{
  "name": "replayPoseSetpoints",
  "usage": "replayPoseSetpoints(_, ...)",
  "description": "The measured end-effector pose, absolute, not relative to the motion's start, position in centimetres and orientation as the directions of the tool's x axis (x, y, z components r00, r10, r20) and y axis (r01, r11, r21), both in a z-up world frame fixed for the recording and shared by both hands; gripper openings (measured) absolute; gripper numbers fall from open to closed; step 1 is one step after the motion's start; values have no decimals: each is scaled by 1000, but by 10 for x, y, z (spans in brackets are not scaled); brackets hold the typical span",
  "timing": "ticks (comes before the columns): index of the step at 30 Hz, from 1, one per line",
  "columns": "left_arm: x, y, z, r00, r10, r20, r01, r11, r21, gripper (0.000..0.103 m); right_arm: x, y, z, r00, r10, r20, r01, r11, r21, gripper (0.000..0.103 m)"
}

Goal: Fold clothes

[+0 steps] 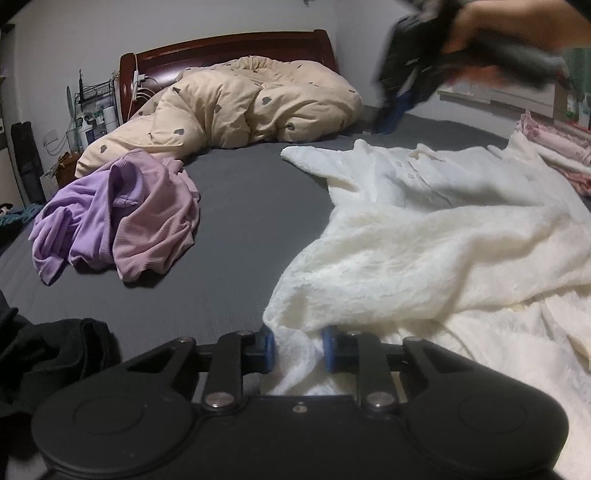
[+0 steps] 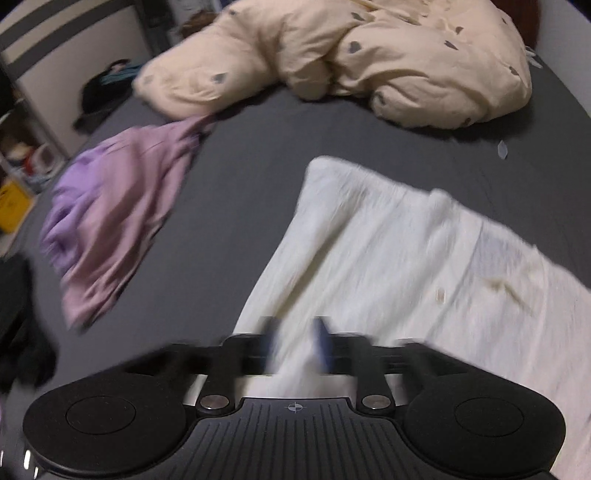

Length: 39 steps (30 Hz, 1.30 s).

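Low at the centre of the left wrist view, left gripper [image 1: 297,349] with blue fingertips [image 1: 330,349] pinching a bunched edge of the white fleece garment [image 1: 436,236], fabric pressed between the pads. Spread from there up and to the right across the dark grey bedsheet [image 1: 236,236], with a buttoned front and collar toward the upper right. Upper right of that frame: right gripper [image 1: 388,118], blurred, held in a hand [image 1: 498,26], raised above the bed, blue fingertips pointing down; jaw state there too smeared to read.

Bottom centre of the right wrist view: right gripper [image 2: 295,343], motion-blurred, blue fingers [image 2: 321,343] either side of a fold of the white fleece garment [image 2: 388,258], apparently nipping it, though blur prevents certainty. Garment stretched from the jaws toward the upper right over the bedsheet [image 2: 229,206].

Left of centre in both views: crumpled purple and pink clothes [image 1: 114,218] [image 2: 110,218], well apart from the white garment. Lower left: black clothing [image 1: 44,354] [image 2: 18,332] at the frame edge. Along the top: beige duvet [image 1: 236,103] [image 2: 369,51] with dark heart marks, heaped before a dark wooden headboard [image 1: 229,48]. Far right of the left view: folded pink clothes [image 1: 554,147], just beside the white garment.
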State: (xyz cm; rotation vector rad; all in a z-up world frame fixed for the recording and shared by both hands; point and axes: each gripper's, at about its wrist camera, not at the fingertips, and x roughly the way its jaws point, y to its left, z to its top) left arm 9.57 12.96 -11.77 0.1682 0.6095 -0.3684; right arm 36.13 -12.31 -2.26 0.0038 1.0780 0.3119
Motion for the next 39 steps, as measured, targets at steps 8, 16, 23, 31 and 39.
replayPoseSetpoints(8,98,136,-117,757,-311,-575,364,931,-24,12,441,-69,-51,509,117,-853,-232,973,-4,87)
replayPoseSetpoints(16,95,140,-118,772,-298,-561,334,942,-40,12,497,-4,-91,512,-101,-853,-252,932,-262,42)
replayPoseSetpoints(23,95,150,-118,777,-255,-576,260,963,-77,7,515,-12,-110,540,-152,-828,-201,932,-302,0)
replayPoseSetpoints(31,84,170,-109,769,-202,-606,161,979,-122,5,539,-30,-88,597,-45,-801,-94,988,-125,0)
replayPoseSetpoints(39,74,177,-104,773,-133,-620,109,991,-77,4,553,-40,-89,671,18,-741,-12,1000,14,0)
